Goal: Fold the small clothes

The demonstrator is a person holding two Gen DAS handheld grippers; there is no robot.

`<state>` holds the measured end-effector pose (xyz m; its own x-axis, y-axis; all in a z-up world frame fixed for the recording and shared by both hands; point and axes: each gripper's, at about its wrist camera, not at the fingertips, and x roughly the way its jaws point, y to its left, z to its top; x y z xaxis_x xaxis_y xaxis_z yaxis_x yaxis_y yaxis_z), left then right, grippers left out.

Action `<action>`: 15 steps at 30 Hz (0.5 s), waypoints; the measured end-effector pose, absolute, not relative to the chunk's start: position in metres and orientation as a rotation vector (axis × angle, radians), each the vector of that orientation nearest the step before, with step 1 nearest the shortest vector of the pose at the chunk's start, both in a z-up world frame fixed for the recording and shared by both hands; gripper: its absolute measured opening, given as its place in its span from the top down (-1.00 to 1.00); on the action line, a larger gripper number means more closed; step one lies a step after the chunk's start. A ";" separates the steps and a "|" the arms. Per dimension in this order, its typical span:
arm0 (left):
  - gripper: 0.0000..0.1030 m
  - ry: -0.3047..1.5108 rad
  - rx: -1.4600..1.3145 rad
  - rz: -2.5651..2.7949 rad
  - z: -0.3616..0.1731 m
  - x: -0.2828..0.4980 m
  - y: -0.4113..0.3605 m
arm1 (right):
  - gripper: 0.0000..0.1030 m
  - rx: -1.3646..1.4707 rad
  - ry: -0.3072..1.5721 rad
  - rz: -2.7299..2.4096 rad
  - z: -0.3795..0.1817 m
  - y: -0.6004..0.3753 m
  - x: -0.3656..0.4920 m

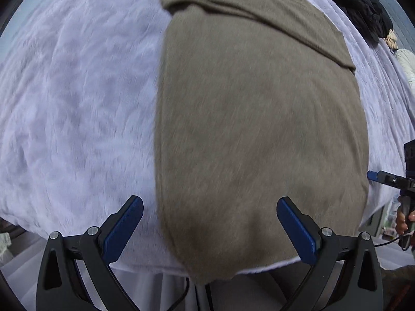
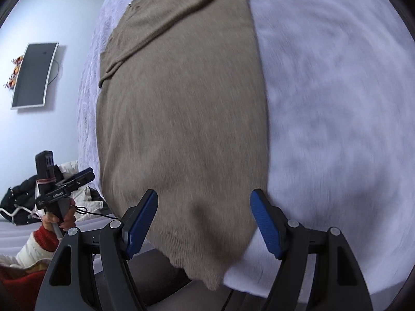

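Note:
A taupe knit garment (image 1: 259, 119) lies lengthwise on a pale lavender fuzzy blanket (image 1: 77, 103). A sleeve is folded across its far end, and its near hem hangs over the bed edge. My left gripper (image 1: 210, 207) hovers over the near hem, pointing down, open, with nothing pinched between its blue pads. My right gripper (image 2: 205, 199) is also open above the same hem of the garment (image 2: 181, 116), empty. The right gripper's fingertips (image 1: 373, 175) show at the right edge of the left wrist view. The left gripper (image 2: 83, 176) shows at the left of the right wrist view, held by a hand in a red cuff.
A pile of black clothing (image 1: 358, 2) and a white garment (image 1: 407, 64) sit at the bed's far right corner. A wall-mounted screen (image 2: 33, 75) hangs on the pale wall. A black jacket (image 2: 15, 202) lies low at the left. The blanket (image 2: 337, 103) spreads wide beside the garment.

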<state>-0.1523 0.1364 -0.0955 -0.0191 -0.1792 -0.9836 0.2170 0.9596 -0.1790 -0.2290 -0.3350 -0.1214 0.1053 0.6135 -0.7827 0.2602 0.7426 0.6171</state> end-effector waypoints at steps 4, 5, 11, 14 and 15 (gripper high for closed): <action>-1.00 1.613 0.013 -0.411 -0.112 -0.174 0.146 | -0.49 0.872 1.455 0.286 -0.125 -0.332 -0.261; -1.00 1.616 0.010 -0.440 -0.114 -0.176 0.146 | -0.49 0.892 1.452 0.279 -0.127 -0.330 -0.267; -1.00 1.598 -0.065 -0.515 -0.121 -0.182 0.136 | -0.49 0.915 1.459 0.273 -0.135 -0.306 -0.283; -1.00 1.595 -0.108 -0.545 -0.122 -0.183 0.133 | -0.49 0.934 1.458 0.292 -0.138 -0.296 -0.284; -1.00 1.596 -0.120 -0.558 -0.120 -0.183 0.136 | -0.50 0.951 1.450 0.299 -0.139 -0.293 -0.282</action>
<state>-0.1832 0.1362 -0.1205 -0.1179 -0.4013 -0.9083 0.2520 0.8727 -0.4183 -0.2824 -0.2932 -0.1388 0.1588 0.6961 -0.7002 0.3621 0.6187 0.6972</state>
